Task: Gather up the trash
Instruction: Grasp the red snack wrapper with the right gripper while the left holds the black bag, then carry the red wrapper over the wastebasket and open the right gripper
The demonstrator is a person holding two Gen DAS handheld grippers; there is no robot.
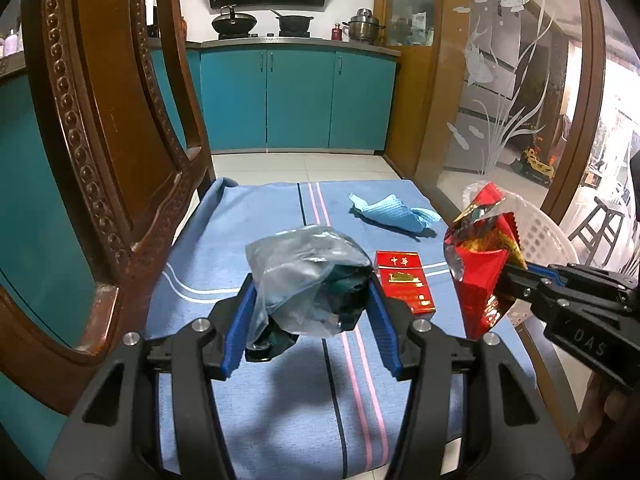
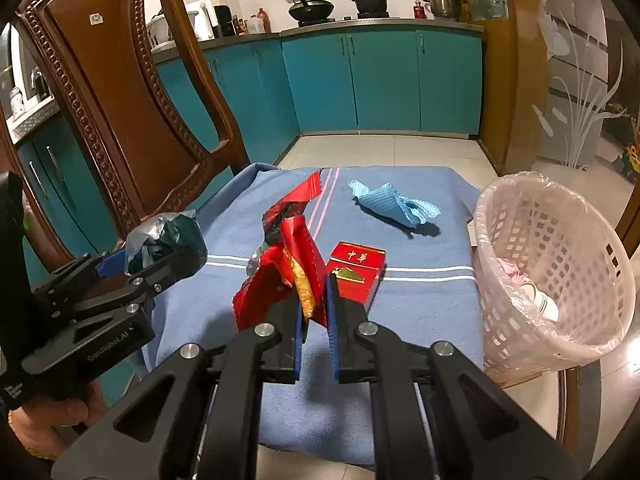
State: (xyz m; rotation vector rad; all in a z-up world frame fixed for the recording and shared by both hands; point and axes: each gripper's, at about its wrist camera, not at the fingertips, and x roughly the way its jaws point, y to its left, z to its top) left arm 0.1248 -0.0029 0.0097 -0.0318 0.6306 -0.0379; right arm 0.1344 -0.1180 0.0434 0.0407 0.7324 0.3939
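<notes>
My left gripper (image 1: 310, 304) is shut on a crumpled grey and dark green plastic bag (image 1: 308, 276), held above the blue cloth; it also shows in the right wrist view (image 2: 168, 246). My right gripper (image 2: 314, 300) is shut on a red snack wrapper (image 2: 296, 256), held above the cloth; the wrapper also shows in the left wrist view (image 1: 480, 248). A red cigarette pack (image 1: 404, 282) lies on the cloth, also in the right wrist view (image 2: 356, 272). A crumpled blue tissue (image 1: 390, 212) lies further back, also in the right wrist view (image 2: 394, 202).
A pink lattice waste basket (image 2: 560, 280) with a plastic liner stands at the right edge of the blue striped cloth (image 2: 420, 312), with some trash inside. A carved wooden chair back (image 1: 100, 152) rises at the left. Teal kitchen cabinets (image 1: 296, 96) stand behind.
</notes>
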